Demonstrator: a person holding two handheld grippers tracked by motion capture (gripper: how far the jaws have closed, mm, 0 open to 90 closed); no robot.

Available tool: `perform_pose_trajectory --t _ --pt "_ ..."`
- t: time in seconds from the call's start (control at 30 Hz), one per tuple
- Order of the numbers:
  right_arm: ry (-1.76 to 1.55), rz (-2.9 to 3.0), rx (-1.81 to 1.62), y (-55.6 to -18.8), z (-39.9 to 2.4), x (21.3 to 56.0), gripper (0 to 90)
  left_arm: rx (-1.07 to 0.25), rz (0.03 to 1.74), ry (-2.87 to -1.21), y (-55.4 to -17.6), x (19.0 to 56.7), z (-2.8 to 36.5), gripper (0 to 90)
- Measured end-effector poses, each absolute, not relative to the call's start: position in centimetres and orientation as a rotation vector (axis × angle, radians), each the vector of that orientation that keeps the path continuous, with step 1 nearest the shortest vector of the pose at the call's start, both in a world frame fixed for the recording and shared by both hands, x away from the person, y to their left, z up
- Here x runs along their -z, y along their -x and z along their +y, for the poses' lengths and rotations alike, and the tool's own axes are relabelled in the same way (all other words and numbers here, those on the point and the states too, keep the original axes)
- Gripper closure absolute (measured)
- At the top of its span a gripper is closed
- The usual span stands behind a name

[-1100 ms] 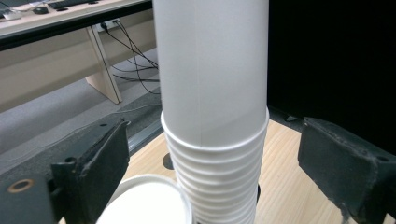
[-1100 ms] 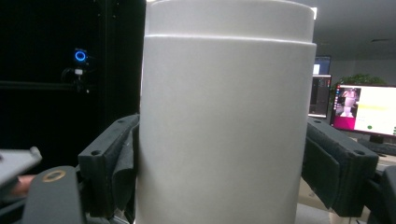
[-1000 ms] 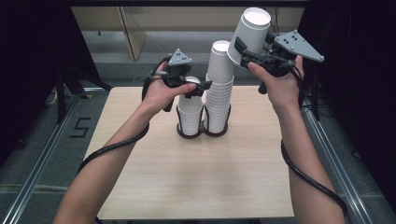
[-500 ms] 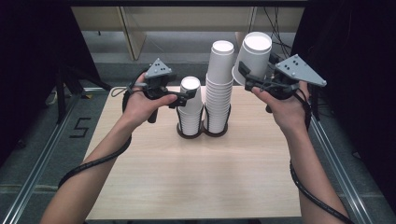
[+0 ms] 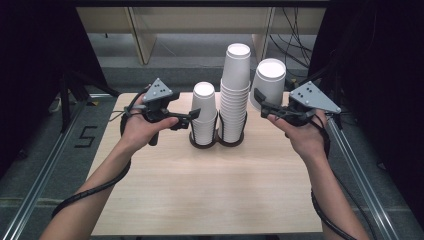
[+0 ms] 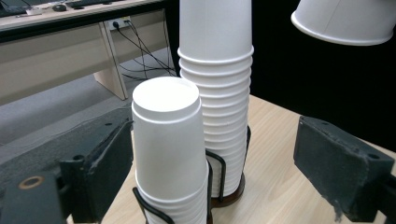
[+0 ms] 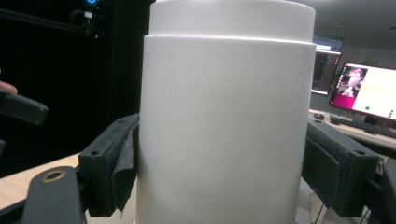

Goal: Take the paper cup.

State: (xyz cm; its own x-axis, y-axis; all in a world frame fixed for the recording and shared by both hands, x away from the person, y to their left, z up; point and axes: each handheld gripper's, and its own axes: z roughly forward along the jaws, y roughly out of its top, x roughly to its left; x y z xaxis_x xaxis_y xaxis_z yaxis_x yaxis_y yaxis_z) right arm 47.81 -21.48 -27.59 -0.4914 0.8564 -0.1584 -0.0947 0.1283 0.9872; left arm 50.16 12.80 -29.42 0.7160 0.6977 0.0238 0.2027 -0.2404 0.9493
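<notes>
Cups in play around the twin-ring holder (image 5: 216,142)

Right gripper (image 5: 263,101) was clenched on a single inverted paper cup (image 5: 269,82), held off to the right of the holder and clear of the tall stack (image 5: 236,95); the cup's long axis stood roughly upright, base up. Left gripper (image 5: 192,115) straddled the short stack (image 5: 204,117) in the holder's left ring, its jaws having just been closing with that stack between them, one pad near the wall and the other apart, so it gripped nothing. Judged from this, the right hand was the nearer to the tall stack, which lay just left of the held cup, so the cup would have to travel leftward and above that stack's top to be seated.
</notes>
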Motion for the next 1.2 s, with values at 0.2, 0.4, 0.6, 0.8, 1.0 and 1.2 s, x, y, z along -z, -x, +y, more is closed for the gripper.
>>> perform_pose_trajectory --t 0.2,0.4,0.6,0.8,1.0,1.2 --pt "-0.757 1.636 -1.459 -47.3 -21.3 30.1 19.3 -0.537 0.720 -1.800 -49.4 30.4 13.1 12.7" --pt "-0.769 1.658 -1.452 -46.8 -21.2 31.8 19.2 -0.528 0.741 -1.817 -49.0 31.9 13.2 12.6" --pt "-0.771 1.712 -1.449 -46.0 -20.9 34.1 19.2 -0.533 0.732 -1.810 -48.8 33.1 13.0 12.3" --pt "-0.792 1.740 -1.446 -45.4 -20.4 36.2 19.2 -0.532 0.711 -1.820 -48.2 34.0 12.3 12.0" --pt "-0.800 1.740 -1.446 -45.1 -20.2 37.3 19.2 -0.531 0.706 -1.825 -47.9 34.4 11.8 12.3" --pt "-0.821 1.762 -1.429 -44.7 -20.2 38.5 19.2 -0.527 0.689 -1.845 -47.7 34.7 11.4 12.5"
